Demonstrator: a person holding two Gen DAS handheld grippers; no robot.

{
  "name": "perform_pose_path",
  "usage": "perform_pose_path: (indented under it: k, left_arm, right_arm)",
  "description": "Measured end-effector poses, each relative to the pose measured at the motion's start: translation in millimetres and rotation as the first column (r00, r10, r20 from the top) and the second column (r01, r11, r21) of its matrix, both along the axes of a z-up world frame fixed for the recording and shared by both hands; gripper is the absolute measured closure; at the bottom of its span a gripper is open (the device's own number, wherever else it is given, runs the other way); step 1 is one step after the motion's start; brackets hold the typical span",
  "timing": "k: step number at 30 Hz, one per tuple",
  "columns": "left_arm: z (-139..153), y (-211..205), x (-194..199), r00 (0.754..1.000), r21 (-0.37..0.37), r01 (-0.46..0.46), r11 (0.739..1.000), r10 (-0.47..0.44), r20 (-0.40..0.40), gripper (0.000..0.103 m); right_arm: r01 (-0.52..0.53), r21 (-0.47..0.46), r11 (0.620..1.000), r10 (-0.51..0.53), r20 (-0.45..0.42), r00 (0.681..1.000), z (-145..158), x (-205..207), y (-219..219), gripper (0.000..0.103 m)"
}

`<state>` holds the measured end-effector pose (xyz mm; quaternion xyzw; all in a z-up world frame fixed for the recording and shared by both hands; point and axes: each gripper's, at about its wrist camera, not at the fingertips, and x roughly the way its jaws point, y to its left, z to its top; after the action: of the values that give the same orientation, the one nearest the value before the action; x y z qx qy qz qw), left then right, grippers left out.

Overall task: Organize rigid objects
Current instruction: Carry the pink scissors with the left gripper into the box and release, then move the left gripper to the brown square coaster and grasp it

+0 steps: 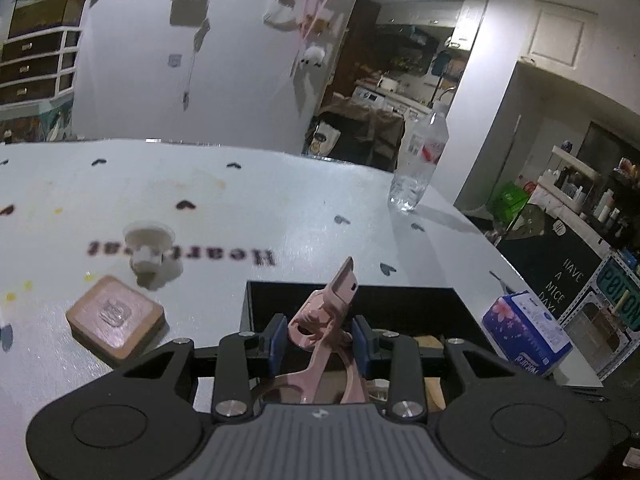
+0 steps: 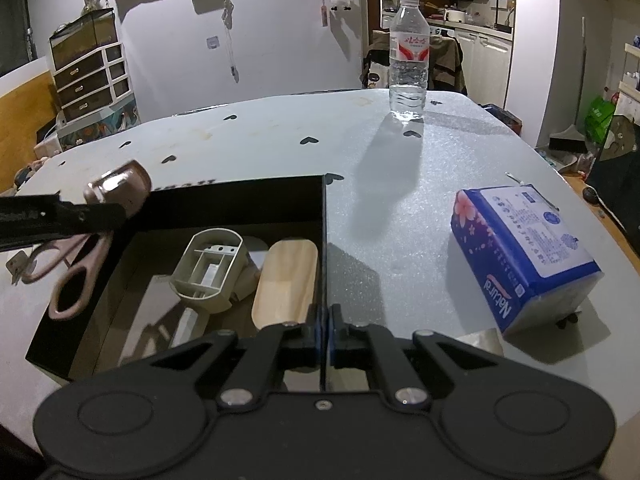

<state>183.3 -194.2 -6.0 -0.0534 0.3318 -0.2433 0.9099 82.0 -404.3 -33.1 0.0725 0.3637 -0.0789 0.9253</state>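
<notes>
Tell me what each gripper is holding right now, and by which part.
The left gripper holds the pink scissors near the pivot, handles hanging down. The right gripper is shut on the right wall of the black box.

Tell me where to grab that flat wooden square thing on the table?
Grip the flat square wooden block by two opposite side edges, coming straight down from above. It lies flat on the white table with bare space around it, and its straight, parallel sides should suit two fingers; its broad top offers nothing to pinch.
</notes>
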Motion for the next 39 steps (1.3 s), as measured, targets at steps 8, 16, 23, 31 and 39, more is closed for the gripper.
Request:
perform_pose_path:
  k: [8,16,23,31,39]
  left_arm:
    - [-8,-15,5,1.000,0.032,-0.003,0.999,0.004,-0.024,0.066]
    - [-11,-20,2,0.999,0.038,0.034,0.999,-0.033,-0.036,0.031]
    - [-10,-24,-2,0.996,0.045,0.081,0.996,-0.080,-0.038,0.009]
    - [-8,-25,-7,0.995,0.051,0.099,0.994,-0.098,-0.025,0.003]
    - [-2,-22,-13,0.995,0.044,0.099,0.994,-0.100,0.005,0.000]
  right_arm:
    - [-0.007,0.005,1.000,0.007,0.003,1.000,0,0,-2,0.098]
    - [-0.007,0.008,1.000,0.007,0.004,1.000,0,-1,-1,0.098]
    - [-0.007,0.009,1.000,0.007,0.004,1.000,0,-1,-1,0.098]
    - [-0.003,0.026,1.000,0.002,0.008,1.000,-1,-2,-3,0.097]
    - [0.001,0.035,0.999,-0.001,0.011,1.000,-1,-3,-4,0.097]
